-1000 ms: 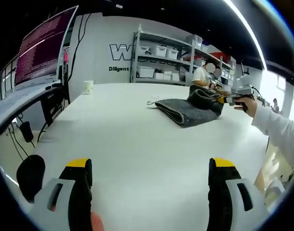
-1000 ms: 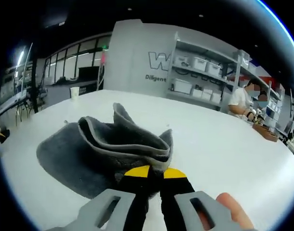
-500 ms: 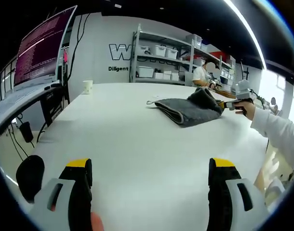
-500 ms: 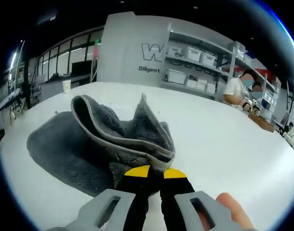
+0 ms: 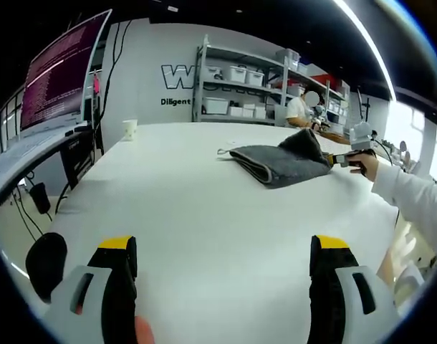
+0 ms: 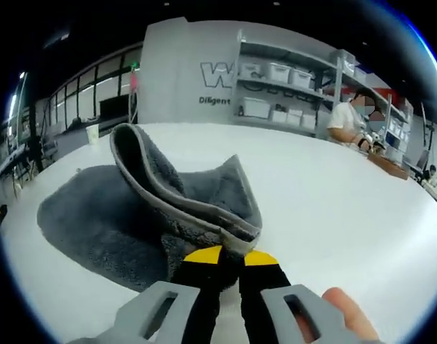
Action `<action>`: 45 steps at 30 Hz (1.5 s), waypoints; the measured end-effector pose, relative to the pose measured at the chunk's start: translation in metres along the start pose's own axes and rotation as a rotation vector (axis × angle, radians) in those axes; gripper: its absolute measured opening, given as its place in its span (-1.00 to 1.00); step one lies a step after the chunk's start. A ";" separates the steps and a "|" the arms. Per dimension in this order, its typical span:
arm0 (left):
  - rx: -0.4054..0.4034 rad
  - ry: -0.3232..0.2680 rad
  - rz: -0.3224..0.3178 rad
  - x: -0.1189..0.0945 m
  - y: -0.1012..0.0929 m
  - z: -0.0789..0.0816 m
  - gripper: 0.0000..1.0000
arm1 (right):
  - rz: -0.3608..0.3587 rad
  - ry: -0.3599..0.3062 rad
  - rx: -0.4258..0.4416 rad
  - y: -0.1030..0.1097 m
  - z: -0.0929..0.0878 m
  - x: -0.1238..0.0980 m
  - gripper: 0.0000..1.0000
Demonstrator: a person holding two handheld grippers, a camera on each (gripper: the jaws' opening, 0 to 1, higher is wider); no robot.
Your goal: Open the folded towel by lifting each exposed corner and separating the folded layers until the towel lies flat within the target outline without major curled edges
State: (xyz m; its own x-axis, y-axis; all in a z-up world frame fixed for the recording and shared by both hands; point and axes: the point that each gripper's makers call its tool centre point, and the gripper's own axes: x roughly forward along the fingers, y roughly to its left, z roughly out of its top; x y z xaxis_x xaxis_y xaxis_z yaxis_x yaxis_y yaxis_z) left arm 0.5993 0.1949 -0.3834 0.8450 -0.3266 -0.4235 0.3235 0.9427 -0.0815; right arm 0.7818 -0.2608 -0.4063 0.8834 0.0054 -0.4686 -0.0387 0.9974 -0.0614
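Left gripper view: the left hand-held gripper (image 5: pixel 222 269) is low over the near part of the white bench (image 5: pixel 190 208), its yellow-tipped jaws wide apart with nothing between them. The towel (image 5: pixel 276 163) lies well ahead of it, on the far right part of the bench. To the left a monitor (image 5: pixel 61 72) shows pink text, and a paper cup (image 5: pixel 131 129) stands near the far edge. Behind it is a shelving unit (image 5: pixel 240 89) with white bins. At the right edge of the towel, the right hand-held gripper (image 5: pixel 345 155) is held by a hand in a white sleeve (image 5: pixel 412 197).

Right gripper view: the right hand-held gripper (image 6: pixel 222 256) has its jaws pressed together, clamped on a corner of the towel (image 6: pixel 132 215) directly in front of the tips. The pinched layers are raised off the bench (image 6: pixel 333 215) and curl into an open loop, while the lower layer lies flat to the left.

The towel is dark grey, thick, with a fuzzy pile and a lighter grey stitched border. The bench surface is smooth and matte. A fingertip (image 6: pixel 344 301) shows beside the gripper body.
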 end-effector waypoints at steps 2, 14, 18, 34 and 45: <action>0.007 0.002 0.002 -0.001 -0.002 0.001 0.99 | 0.005 -0.004 0.004 -0.001 0.001 -0.001 -0.94; 0.047 -0.007 -0.030 -0.002 -0.028 0.012 0.99 | 0.043 -0.040 -0.046 -0.023 -0.002 -0.043 -0.45; 0.048 -0.009 -0.048 0.000 -0.036 0.014 0.99 | 0.065 -0.092 -0.050 -0.031 0.005 -0.079 -0.27; 0.094 -0.035 -0.068 -0.008 -0.061 0.028 0.99 | 0.199 -0.242 -0.122 0.010 0.008 -0.195 0.54; 0.111 -0.040 -0.071 -0.008 -0.068 0.032 0.99 | 0.259 -0.209 -0.160 0.027 -0.004 -0.219 0.88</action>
State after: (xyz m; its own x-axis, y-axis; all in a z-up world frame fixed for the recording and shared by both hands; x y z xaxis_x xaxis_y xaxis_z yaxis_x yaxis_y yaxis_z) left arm 0.5841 0.1317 -0.3455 0.8337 -0.3971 -0.3837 0.4267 0.9043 -0.0088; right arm 0.5853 -0.2350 -0.3083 0.9103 0.2873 -0.2979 -0.3315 0.9371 -0.1091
